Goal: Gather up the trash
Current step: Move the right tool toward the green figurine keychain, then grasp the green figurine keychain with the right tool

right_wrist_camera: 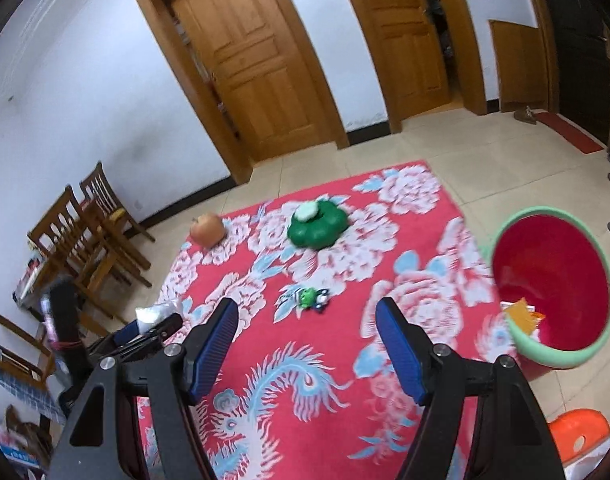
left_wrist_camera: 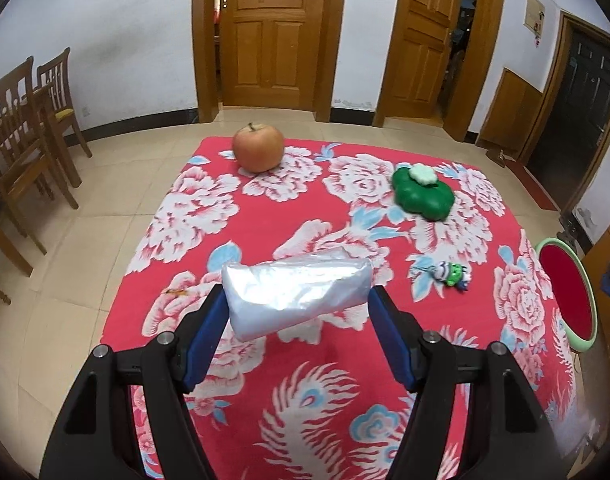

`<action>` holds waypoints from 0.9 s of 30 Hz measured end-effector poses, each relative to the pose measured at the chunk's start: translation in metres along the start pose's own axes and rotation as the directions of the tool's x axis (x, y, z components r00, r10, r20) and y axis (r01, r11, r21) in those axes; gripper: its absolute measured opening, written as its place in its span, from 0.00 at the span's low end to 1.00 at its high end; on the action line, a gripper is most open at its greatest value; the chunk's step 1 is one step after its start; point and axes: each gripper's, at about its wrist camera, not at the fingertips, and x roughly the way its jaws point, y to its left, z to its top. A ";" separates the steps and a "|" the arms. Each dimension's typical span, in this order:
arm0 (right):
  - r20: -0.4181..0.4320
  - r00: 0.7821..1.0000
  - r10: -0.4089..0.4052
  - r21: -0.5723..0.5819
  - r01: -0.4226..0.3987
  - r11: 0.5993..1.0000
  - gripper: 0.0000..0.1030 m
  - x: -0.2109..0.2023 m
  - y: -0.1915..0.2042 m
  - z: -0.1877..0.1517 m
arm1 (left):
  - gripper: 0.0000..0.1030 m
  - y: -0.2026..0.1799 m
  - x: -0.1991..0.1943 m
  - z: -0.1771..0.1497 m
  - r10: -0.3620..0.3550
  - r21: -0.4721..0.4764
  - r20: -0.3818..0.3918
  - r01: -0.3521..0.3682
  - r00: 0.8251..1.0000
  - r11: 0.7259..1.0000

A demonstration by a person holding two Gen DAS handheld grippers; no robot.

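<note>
My left gripper (left_wrist_camera: 297,300) is shut on a crumpled clear plastic bag (left_wrist_camera: 297,294) and holds it between its blue pads above the red flowered cloth (left_wrist_camera: 325,364). The bag also shows in the right wrist view (right_wrist_camera: 157,314) at the far left. My right gripper (right_wrist_camera: 307,316) is open and empty above the cloth (right_wrist_camera: 325,360). A red bin with a green rim (right_wrist_camera: 553,292) stands off the table's right side, with orange scraps inside; it shows at the right edge of the left wrist view (left_wrist_camera: 567,292).
On the cloth lie an apple (left_wrist_camera: 258,149), a green clover-shaped toy (left_wrist_camera: 423,194) and a small green and white wrapper (left_wrist_camera: 453,274). Wooden chairs (left_wrist_camera: 21,128) stand left. An orange stool (right_wrist_camera: 577,436) is at lower right.
</note>
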 end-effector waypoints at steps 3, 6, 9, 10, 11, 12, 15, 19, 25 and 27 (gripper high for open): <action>-0.028 1.000 -0.008 -0.021 0.007 1.000 0.72 0.028 0.010 -0.004 | 0.69 0.007 0.006 -0.003 0.007 -0.014 -0.008 -0.007 1.000 1.000; -0.063 0.998 -0.027 -0.026 0.025 0.999 0.72 0.059 0.015 -0.009 | 0.69 0.012 0.013 -0.006 0.006 -0.031 -0.021 -0.007 1.000 1.000; -0.092 0.994 -0.054 -0.031 0.051 0.998 0.72 0.085 0.014 -0.012 | 0.69 0.016 0.019 -0.009 0.005 -0.042 -0.031 -0.006 1.000 0.999; -0.098 0.993 -0.066 -0.040 0.062 0.997 0.72 0.095 0.015 -0.013 | 0.69 0.018 0.022 -0.009 0.003 -0.046 -0.035 -0.005 0.999 0.999; -0.100 0.992 -0.081 -0.049 0.076 0.996 0.71 0.103 0.014 -0.013 | 0.69 0.019 0.024 -0.010 0.001 -0.048 -0.038 -0.003 0.999 0.999; -0.100 0.990 -0.096 -0.054 0.091 0.994 0.72 0.109 0.014 -0.013 | 0.69 0.019 0.025 -0.011 0.000 -0.049 -0.041 -0.002 0.999 0.999; -0.114 0.986 -0.124 -0.057 0.118 0.991 0.72 0.129 0.011 -0.013 | 0.69 0.019 0.031 -0.011 -0.003 -0.051 -0.050 0.000 0.999 0.999; -0.134 0.980 -0.150 -0.064 0.143 0.988 0.72 0.146 0.007 -0.014 | 0.69 0.020 0.036 -0.013 -0.005 -0.054 -0.058 0.002 0.998 0.999; -0.153 0.972 -0.177 -0.092 0.164 0.982 0.66 0.162 0.010 -0.018 | 0.69 0.020 0.042 -0.014 -0.010 -0.059 -0.066 0.006 0.998 0.998; -0.146 0.969 -0.201 -0.120 0.185 0.976 0.64 0.165 0.014 -0.018 | 0.69 0.020 0.042 -0.014 -0.013 -0.056 -0.065 0.009 0.998 0.998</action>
